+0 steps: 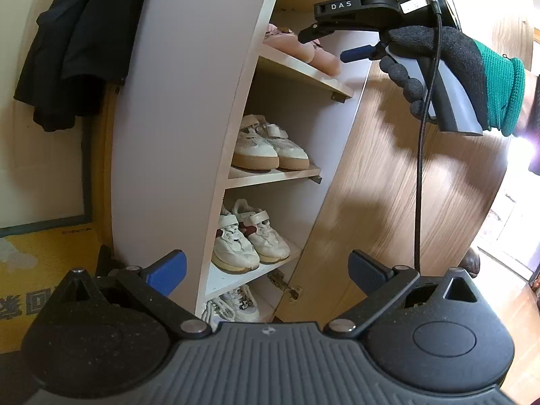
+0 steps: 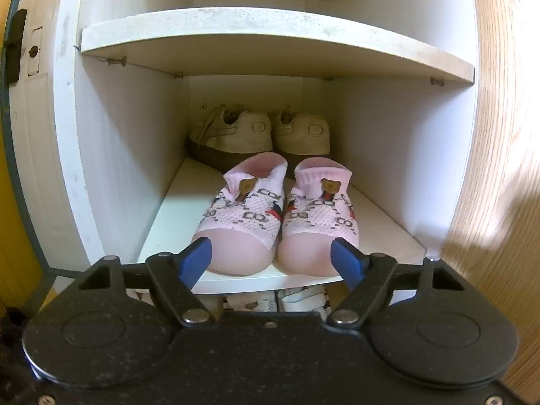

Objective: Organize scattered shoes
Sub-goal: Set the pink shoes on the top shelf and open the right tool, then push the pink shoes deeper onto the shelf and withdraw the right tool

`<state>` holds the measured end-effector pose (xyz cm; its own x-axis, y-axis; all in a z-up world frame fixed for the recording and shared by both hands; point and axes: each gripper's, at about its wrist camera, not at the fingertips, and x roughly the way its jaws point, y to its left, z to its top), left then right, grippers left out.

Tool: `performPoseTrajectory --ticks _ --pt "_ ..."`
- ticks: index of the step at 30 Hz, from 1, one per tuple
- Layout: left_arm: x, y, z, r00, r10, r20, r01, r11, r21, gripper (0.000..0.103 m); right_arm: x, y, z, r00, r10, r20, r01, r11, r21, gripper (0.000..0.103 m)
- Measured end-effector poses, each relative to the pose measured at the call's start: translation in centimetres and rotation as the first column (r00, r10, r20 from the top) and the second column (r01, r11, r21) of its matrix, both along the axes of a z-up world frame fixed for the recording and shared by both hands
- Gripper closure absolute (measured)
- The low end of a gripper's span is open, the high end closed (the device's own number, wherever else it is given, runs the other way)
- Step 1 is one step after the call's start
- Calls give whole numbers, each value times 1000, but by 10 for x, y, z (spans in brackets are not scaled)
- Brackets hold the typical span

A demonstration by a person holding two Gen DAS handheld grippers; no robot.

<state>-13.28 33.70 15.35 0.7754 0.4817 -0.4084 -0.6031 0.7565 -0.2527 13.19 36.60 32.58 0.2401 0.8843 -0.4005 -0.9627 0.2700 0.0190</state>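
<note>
Shelf (image 2: 175, 216) holds the pink shoes (image 2: 276, 216) neatly paired at centre frame; right gripper (image 2: 271, 260) jaws released, left gripper (image 1: 266, 270) spread empty.

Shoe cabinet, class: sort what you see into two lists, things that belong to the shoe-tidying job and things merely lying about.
Belongs to the job:
- pink bear shoes, on the shelf
- cream sneakers behind them
- strap sneakers
- white trainers
- right hand-held gripper, open
- left hand-held gripper, open

Just lying about:
- dark coat
- yellow mat
</note>
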Motion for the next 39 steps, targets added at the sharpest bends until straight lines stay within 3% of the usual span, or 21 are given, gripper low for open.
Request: performPoseTrajectory --ticks 8,13,21,24,27,29,35,39 --pt "0 -2 6 1000 -5 14 5 1000 6 0 6 14 1 996 -65 -65 64 998 -15 24" --pt "-1 -4 9 1000 -5 30 5 1000 5 1 -7 -5 5 995 -66 -77 65 998 -9 24" --pt "-1 -14 13 998 -24 57 24 1000 -9 0 -10 -46 0 985 -151 -83 148 988 -41 23" --pt "1 -19 14 998 -40 52 40 999 -2 0 3 -47 10 974 -175 -145 176 984 -4 24" --pt "6 -17 14 998 -31 56 32 999 -8 0 20 -36 20 943 -204 -264 220 975 32 24" --pt "9 -14 14 998 -21 54 21 1000 -10 1 26 -25 24 933 -211 -291 232 972 40 24" --pt "15 -6 7 1000 2 21 -2 1000 -15 0 41 33 15 930 -251 -267 245 968 -56 23" --pt "14 -1 4 1000 14 9 -14 1000 -23 1 46 49 0 943 -211 -257 193 977 -93 23"
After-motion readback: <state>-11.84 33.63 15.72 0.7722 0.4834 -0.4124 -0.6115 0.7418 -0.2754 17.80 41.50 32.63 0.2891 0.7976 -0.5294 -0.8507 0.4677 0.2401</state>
